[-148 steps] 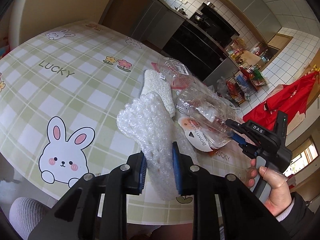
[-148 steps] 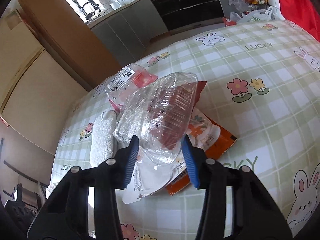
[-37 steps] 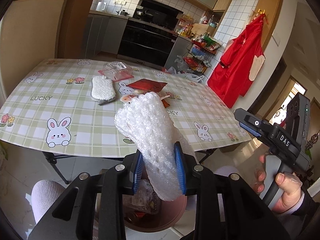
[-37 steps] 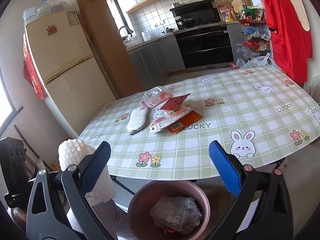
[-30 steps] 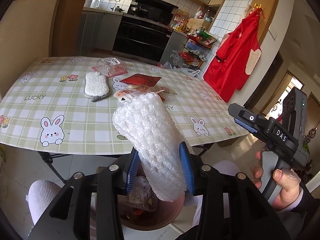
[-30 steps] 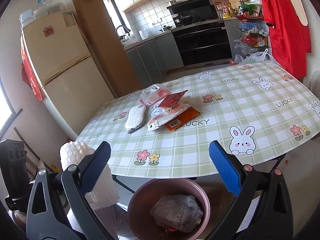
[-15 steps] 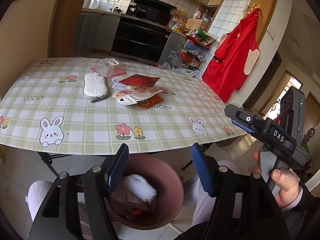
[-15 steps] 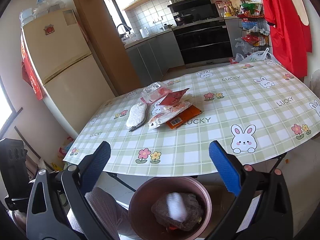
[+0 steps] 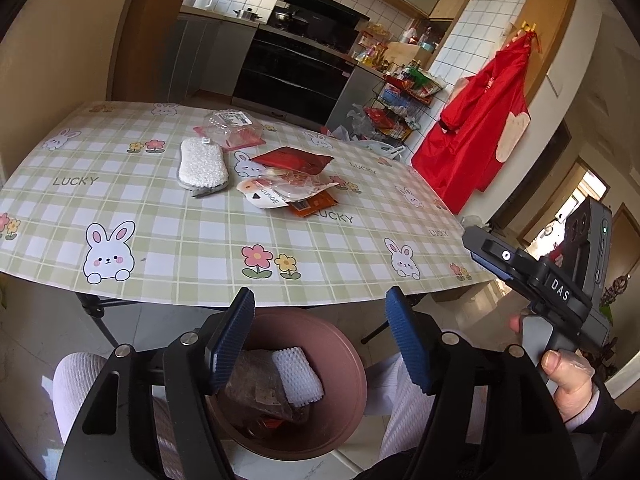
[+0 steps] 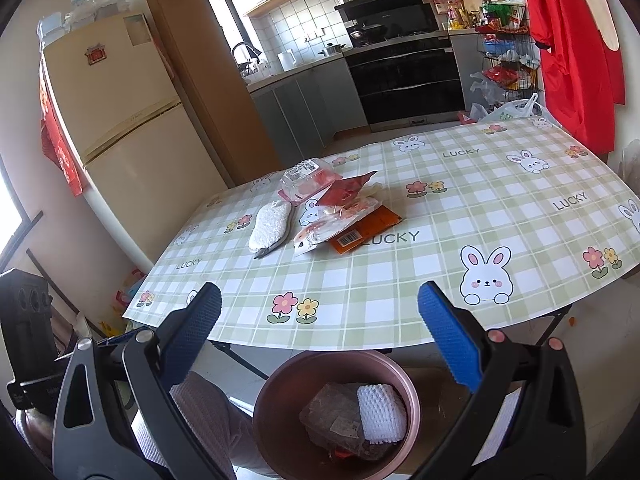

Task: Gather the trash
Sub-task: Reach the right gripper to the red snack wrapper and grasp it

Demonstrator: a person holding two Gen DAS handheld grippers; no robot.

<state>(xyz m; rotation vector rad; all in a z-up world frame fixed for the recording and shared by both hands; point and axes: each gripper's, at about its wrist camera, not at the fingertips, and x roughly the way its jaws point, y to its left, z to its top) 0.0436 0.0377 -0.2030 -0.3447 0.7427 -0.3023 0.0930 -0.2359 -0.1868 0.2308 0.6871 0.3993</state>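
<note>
The table (image 9: pixel 168 248) with its green check cloth takes most of both views, and the trash not yet collected sits in one cluster near its middle, well apart from the near edge: a white foam pad (image 9: pixel 201 163), a clear plastic box (image 9: pixel 230 128), a red wrapper (image 9: pixel 292 160) and an orange packet (image 10: pixel 362 230) lying partly under a white printed pouch (image 9: pixel 266 196).

Below the near edge stands the brown bin (image 9: pixel 348 364), between the person's knees, probably so that things can be dropped straight down into it. Inside it lie a crumpled clear bag (image 10: pixel 332 416) and, on top, a white foam net (image 9: pixel 298 376).

Both claws hang over the bin. The left gripper (image 9: pixel 320 340) has its jaws apart with nothing between them, only the bin below. The right gripper (image 10: pixel 318 340) is spread wide and is empty too, so I judge both are free to go for the next piece on the table.
</note>
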